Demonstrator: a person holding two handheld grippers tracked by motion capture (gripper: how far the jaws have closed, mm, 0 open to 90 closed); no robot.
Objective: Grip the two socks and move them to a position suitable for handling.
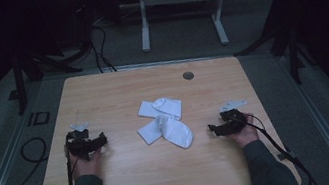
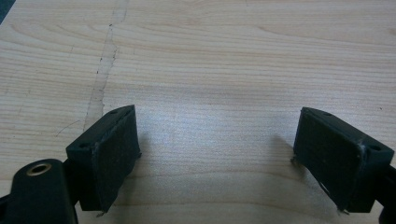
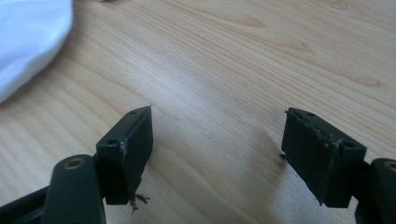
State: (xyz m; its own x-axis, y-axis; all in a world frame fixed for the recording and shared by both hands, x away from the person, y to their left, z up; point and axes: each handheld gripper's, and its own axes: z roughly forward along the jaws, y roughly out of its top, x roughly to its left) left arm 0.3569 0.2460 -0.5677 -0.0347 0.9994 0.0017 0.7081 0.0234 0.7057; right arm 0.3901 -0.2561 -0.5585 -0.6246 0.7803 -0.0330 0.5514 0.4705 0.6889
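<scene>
Dark floor and shadow surround us, and a light wooden table [image 1: 131,179] sits in the middle of the high view with a small round grey cap [image 1: 188,75] set into it near the far edge. At the centre of the table we see two white socks: a folded sock [image 1: 159,108] on the far side, and a second sock [image 1: 171,131] lying against it on the near side, overlapping its edge.

To the left of the socks, well apart from them, our left hand [image 1: 84,162] holds the left gripper [image 1: 103,139] low over the wood. In the left gripper view its jaws stand wide apart with bare wood grain between them and nothing held, and a pale scuff line [image 2: 103,65] runs across the board beyond the left jaw.

To the right of the socks, also apart from them, our right hand [image 1: 245,134] holds the right gripper [image 1: 212,129], pointed toward the socks. In the right gripper view its jaws are likewise spread wide and empty, with white sock fabric at the upper left corner, clear of the jaws. Black cable [image 1: 272,140] trails from it toward the near edge.
</scene>
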